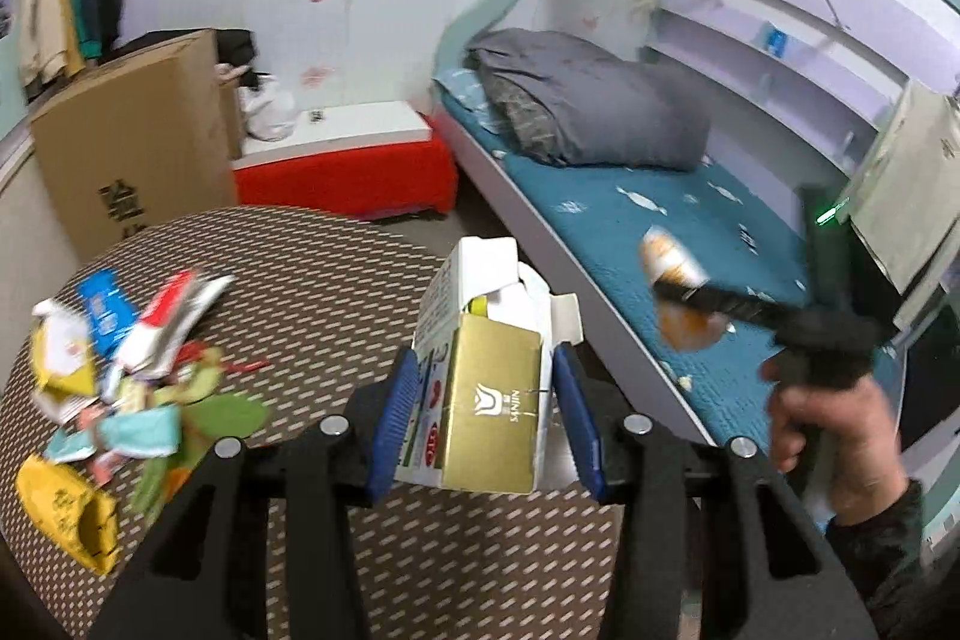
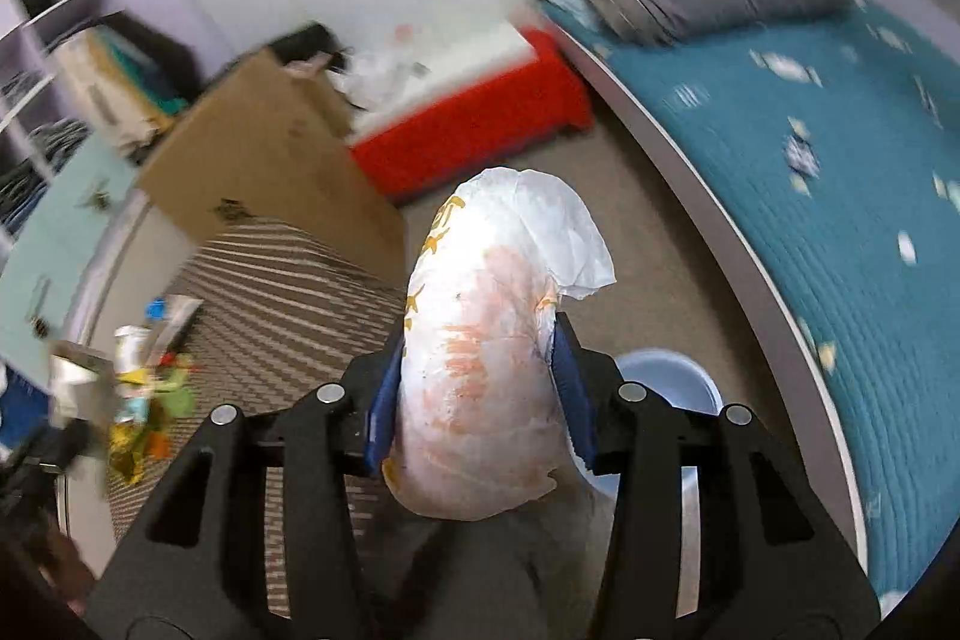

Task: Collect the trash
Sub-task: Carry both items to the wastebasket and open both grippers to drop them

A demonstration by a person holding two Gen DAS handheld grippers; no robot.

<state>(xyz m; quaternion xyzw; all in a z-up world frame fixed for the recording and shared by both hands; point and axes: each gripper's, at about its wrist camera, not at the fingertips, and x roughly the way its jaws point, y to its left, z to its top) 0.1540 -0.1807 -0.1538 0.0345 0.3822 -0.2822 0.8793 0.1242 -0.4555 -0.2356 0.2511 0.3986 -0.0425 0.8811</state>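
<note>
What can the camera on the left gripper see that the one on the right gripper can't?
Only the left view shows the torn carton clamped in the left gripper, and the person's hand. Only the right view shows the stained paper wrapper close up in the right gripper, and a pale blue bowl. Both show the trash pile, cardboard box and bed.

Between the left gripper's (image 1: 485, 415) ribbed blue plastic pads sits a torn white cardboard carton (image 1: 480, 304) with a satin gold box (image 1: 489, 418) tucked inside. The right gripper's (image 2: 477, 400) pads press a thin, crinkled paper wrapper (image 2: 486, 340), stained orange. Left of both jaws lie glossy foil and plastic wrappers (image 1: 120, 376) on a woven, matt tablecloth (image 1: 336, 280).
</note>
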